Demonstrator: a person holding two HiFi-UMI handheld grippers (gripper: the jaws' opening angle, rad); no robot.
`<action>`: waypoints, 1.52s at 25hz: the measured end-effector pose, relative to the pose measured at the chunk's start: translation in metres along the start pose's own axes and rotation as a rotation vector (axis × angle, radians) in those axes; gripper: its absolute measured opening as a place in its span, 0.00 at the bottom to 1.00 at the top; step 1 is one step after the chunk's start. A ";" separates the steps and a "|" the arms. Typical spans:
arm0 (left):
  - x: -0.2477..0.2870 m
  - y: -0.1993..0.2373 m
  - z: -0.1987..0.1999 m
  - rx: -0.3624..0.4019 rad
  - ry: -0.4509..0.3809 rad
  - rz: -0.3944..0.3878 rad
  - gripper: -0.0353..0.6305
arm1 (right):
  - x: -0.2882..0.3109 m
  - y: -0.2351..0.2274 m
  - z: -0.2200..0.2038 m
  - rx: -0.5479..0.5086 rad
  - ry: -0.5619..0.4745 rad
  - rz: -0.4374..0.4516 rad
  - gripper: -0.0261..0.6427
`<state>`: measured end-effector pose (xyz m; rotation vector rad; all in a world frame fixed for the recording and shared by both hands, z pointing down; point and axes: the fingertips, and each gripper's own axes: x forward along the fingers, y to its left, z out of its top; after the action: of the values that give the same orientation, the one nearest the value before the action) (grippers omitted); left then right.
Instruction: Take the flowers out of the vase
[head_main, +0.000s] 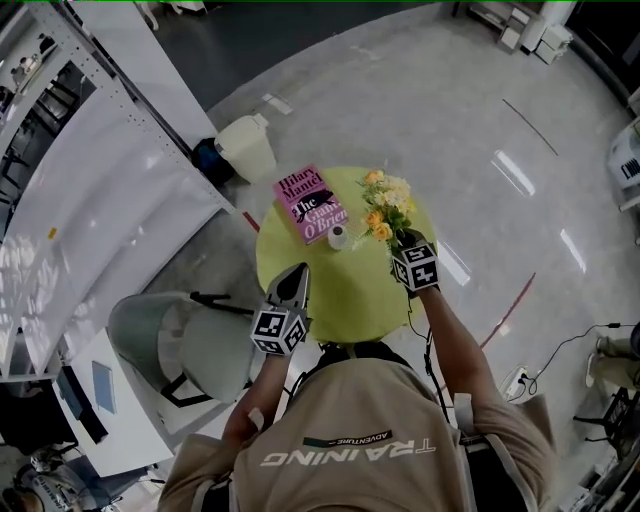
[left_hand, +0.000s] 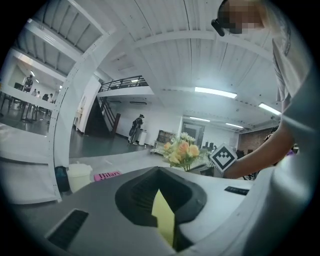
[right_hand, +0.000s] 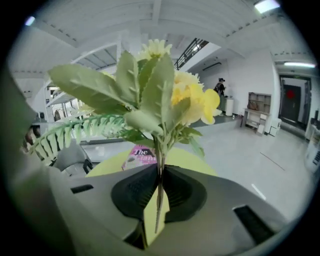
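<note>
A bunch of yellow and white flowers (head_main: 385, 205) with green leaves hangs over the right side of the round yellow-green table (head_main: 350, 290). My right gripper (head_main: 402, 242) is shut on its stems. In the right gripper view the stems (right_hand: 159, 185) run down between the closed jaws, and the blooms (right_hand: 192, 100) fill the view above them. A small white vase (head_main: 338, 236) stands apart to the left of the flowers, beside a pink book (head_main: 311, 203). My left gripper (head_main: 297, 272) hovers at the table's near left edge, jaws together and holding nothing. The left gripper view shows the flowers (left_hand: 181, 152) far ahead.
A white bin (head_main: 248, 147) stands on the floor beyond the table. A grey chair (head_main: 175, 340) sits at the near left, next to white panels (head_main: 90, 180). A cable and power strip (head_main: 517, 380) lie on the floor at the right.
</note>
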<state>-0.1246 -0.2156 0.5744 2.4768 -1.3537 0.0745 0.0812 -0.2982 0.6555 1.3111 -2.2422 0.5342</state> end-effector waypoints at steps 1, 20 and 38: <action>0.003 -0.002 -0.002 0.001 0.008 -0.005 0.06 | 0.002 -0.006 -0.013 0.009 0.026 -0.013 0.08; 0.048 0.009 -0.027 -0.024 0.112 0.042 0.06 | 0.082 -0.086 -0.110 0.072 0.402 -0.212 0.09; 0.053 0.018 -0.030 -0.047 0.103 0.065 0.06 | 0.077 -0.072 -0.091 0.023 0.296 -0.175 0.26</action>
<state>-0.1077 -0.2586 0.6181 2.3562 -1.3769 0.1796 0.1314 -0.3346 0.7803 1.3284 -1.8682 0.6447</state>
